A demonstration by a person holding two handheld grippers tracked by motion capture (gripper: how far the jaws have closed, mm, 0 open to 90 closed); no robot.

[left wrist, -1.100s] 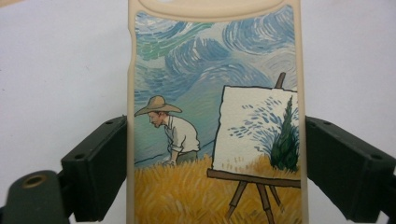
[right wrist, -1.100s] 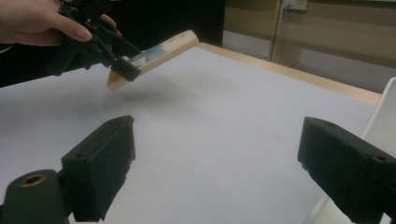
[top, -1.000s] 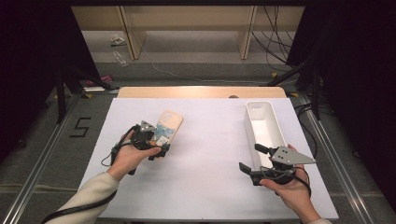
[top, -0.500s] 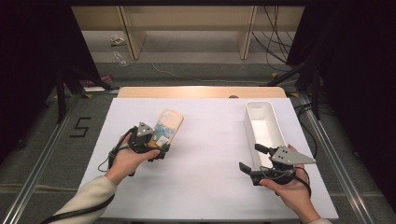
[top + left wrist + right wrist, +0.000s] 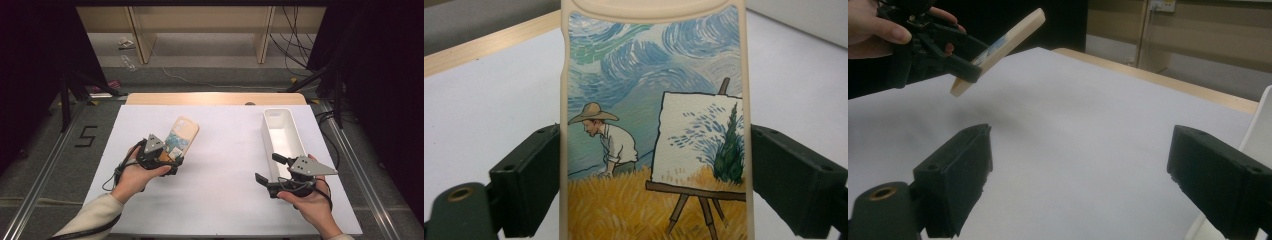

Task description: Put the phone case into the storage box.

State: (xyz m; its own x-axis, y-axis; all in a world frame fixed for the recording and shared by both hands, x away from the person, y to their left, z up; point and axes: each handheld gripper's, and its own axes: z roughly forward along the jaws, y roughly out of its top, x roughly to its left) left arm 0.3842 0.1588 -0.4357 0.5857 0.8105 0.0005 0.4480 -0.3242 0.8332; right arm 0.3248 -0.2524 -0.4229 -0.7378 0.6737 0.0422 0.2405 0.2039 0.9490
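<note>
A cream phone case (image 5: 184, 134) printed with a painter, an easel and a wheat field is held by its lower end in my left gripper (image 5: 171, 154). In the left gripper view both black jaws press its long edges, the case (image 5: 654, 100) running up between them. In the right gripper view the case (image 5: 1003, 42) hangs tilted above the white table, far end up, in the left gripper (image 5: 965, 70). My right gripper (image 5: 271, 168) rests near the table's front right. It is open, with only bare table between its fingers (image 5: 955, 175).
A long white tray (image 5: 265, 135) lies at the right side, just beyond the right gripper, and its edge (image 5: 1260, 130) stands beside the right jaw. The white mat (image 5: 225, 150) has a wooden strip (image 5: 215, 98) along its far edge. Metal rails flank the table.
The left hand with the case has shifted only very slightly. The right hand has kept still.
</note>
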